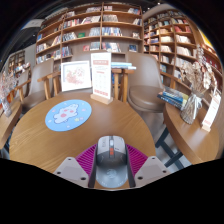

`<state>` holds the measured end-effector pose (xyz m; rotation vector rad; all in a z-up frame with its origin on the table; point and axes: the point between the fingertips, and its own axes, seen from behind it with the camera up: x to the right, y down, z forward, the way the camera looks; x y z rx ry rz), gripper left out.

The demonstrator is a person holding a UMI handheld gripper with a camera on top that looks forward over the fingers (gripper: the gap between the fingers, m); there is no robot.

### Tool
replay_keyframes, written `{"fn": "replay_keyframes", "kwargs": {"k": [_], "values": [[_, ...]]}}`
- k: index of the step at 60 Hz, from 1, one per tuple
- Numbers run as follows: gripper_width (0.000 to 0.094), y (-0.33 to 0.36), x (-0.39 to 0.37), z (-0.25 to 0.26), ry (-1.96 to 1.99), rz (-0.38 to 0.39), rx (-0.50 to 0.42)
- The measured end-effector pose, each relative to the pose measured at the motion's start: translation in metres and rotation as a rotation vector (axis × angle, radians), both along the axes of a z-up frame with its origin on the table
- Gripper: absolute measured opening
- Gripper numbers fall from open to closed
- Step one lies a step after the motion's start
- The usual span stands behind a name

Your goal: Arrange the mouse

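A grey computer mouse (112,158) with an orange scroll wheel sits between my gripper's (112,160) two fingers, whose magenta pads (86,158) press against its sides. It is held above the near edge of a round wooden table (60,135). A round light-blue mouse mat (68,114) with a cartoon print lies on the table ahead and to the left of the fingers.
Two upright sign stands (101,77) stand at the table's far edge. A chair (148,88) stands beyond the table on the right. Another table with books (190,105) is to the right. Bookshelves (100,25) line the back wall.
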<state>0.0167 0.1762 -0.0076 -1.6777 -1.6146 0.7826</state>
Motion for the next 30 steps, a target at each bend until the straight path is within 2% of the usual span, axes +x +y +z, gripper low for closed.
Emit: {"fn": "replay_keyframes", "kwargs": {"k": [10, 19, 25, 30], "values": [[0.0454, -0.027, -0.015, 0.058, 0.061, 0.036, -0.03], [0.0453, -0.069, -0.051, 0.108, 0.122, 0.092, -0.017], [0.0454, -0.103, -0.08, 0.114, 0.126, 0.116, -0.042], [0.0454, -0.129, -0.107, 0.099, 0.11, 0.126, -0.048]]}}
